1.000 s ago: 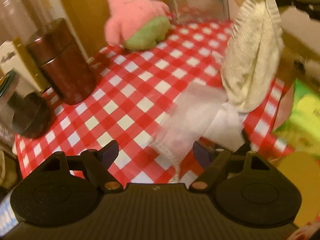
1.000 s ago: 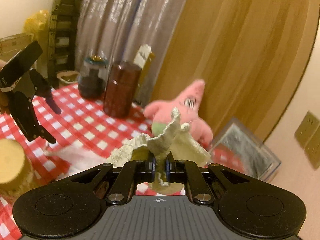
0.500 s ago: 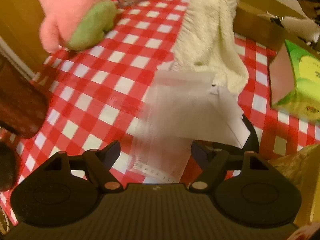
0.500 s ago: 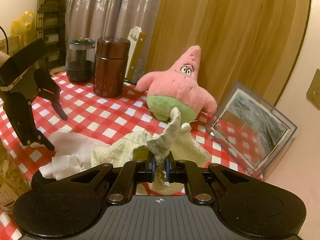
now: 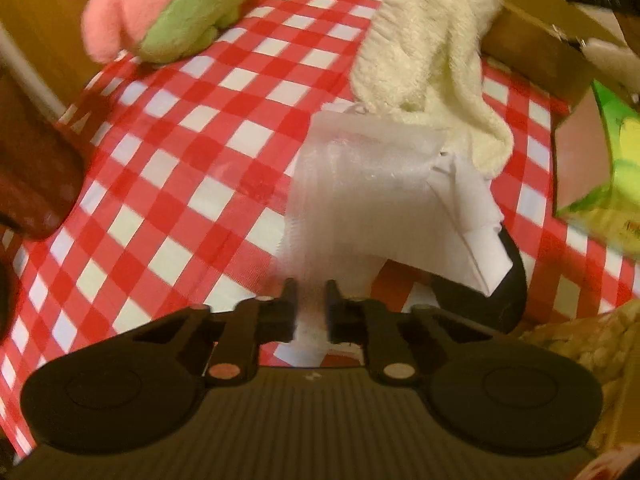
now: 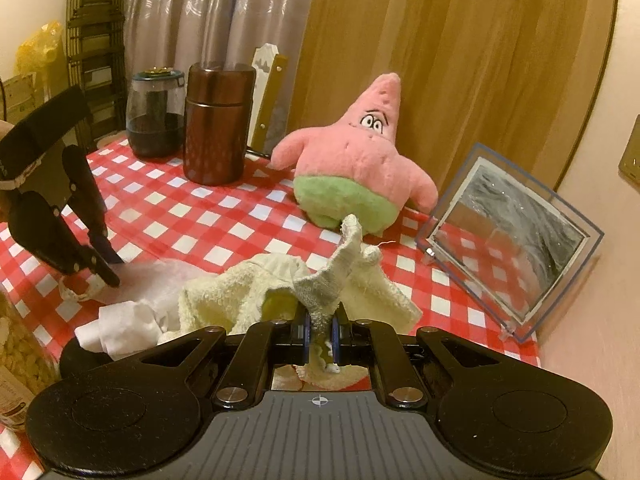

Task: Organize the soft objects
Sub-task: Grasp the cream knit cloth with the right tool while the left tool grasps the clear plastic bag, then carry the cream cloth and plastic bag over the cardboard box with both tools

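Our left tongs (image 5: 311, 307) pinch the sheer white cloth (image 5: 360, 204); our right tongs (image 6: 320, 334) clamp the cream towel (image 6: 256, 292).

Both fabrics lie bunched together on the red-checked counter (image 5: 192, 152), while the pink star plush (image 6: 356, 164) sits upright by the counter's far edge.

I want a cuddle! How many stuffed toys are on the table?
1. The pink Patrick star plush sits at the back of the checkered tablecloth, beside the brown canister. Others may be hidden.

Checked table (image 6: 224, 216) carries plush (image 6: 356, 168), canister (image 6: 218, 128), frame (image 6: 516, 248).
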